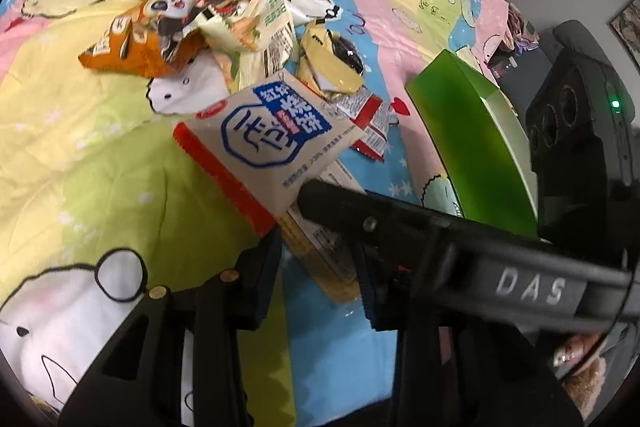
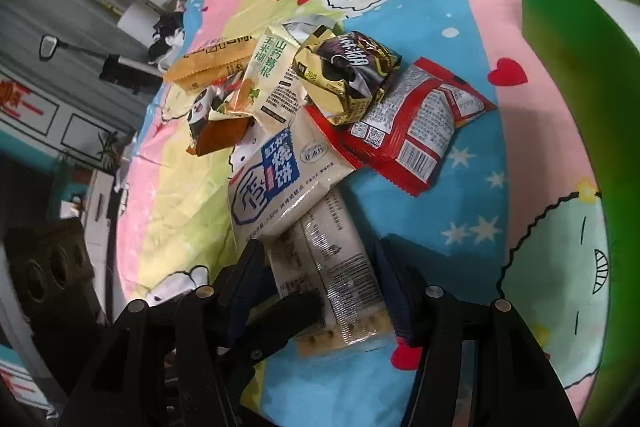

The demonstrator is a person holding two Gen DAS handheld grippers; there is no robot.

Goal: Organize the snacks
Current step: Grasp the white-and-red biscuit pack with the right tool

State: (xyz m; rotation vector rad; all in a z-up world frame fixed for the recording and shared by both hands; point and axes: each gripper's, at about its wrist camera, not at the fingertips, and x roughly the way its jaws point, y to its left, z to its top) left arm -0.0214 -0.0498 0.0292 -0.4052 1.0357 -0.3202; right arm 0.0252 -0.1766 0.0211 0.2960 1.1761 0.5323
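A pile of snack packets lies on a cartoon-print bedsheet (image 1: 80, 147). A white packet with blue and red print (image 1: 272, 139) (image 2: 276, 183) lies over a clear cracker packet (image 1: 324, 259) (image 2: 340, 279). My left gripper (image 1: 316, 275) is open around the cracker packet's near end. My right gripper (image 2: 324, 291) is open with its fingers on either side of the same cracker packet; its finger (image 1: 400, 223) crosses the left wrist view. Further off lie a red packet (image 2: 404, 139), a gold and black packet (image 2: 352, 75), an orange panda packet (image 1: 148, 39) and a pale green packet (image 2: 272, 79).
A green box (image 1: 472, 143) (image 2: 580, 107) stands open to the right of the pile. The sheet's far edge drops off to a room with a grey wall (image 2: 60, 7). A dark device with round lenses (image 1: 568, 115) sits beyond the box.
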